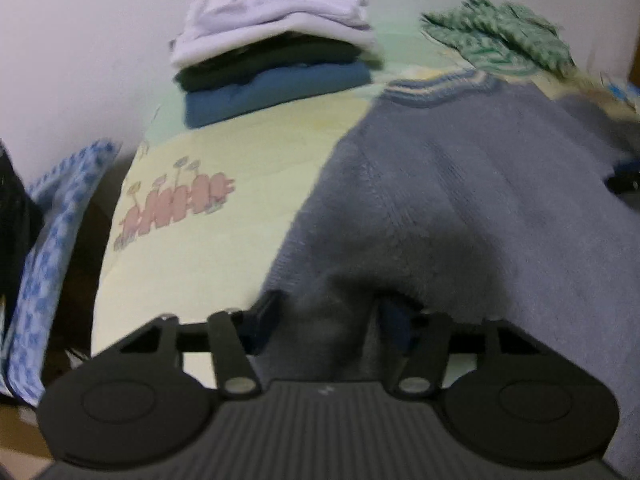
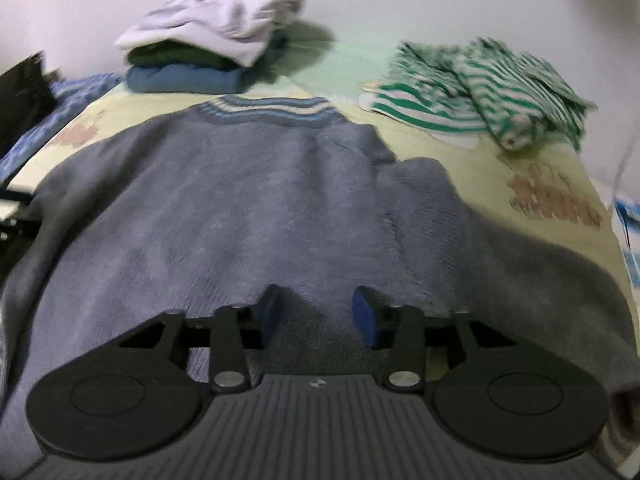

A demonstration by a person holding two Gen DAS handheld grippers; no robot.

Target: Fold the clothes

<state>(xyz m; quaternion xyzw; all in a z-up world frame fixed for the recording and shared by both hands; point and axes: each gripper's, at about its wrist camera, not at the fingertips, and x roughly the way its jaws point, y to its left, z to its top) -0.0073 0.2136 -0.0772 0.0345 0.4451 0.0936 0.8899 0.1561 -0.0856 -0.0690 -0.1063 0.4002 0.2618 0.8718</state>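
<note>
The grey-blue sweater (image 2: 248, 200) lies spread across the pale yellow bed cover (image 1: 224, 152), its striped collar (image 2: 272, 114) toward twelve o'clock. My left gripper (image 1: 330, 312) sits at the sweater's near edge, cloth bunched up between my fingers and hiding their tips; I cannot tell whether they pinch it. My right gripper (image 2: 318, 312) rests low on the sweater at six o'clock, its blue-padded fingers (image 2: 364, 312) apart with knit lying between them. At eleven o'clock stands a stack of folded clothes (image 2: 208, 40), white on top. At two o'clock lies a crumpled green-striped garment (image 2: 472, 96).
</note>
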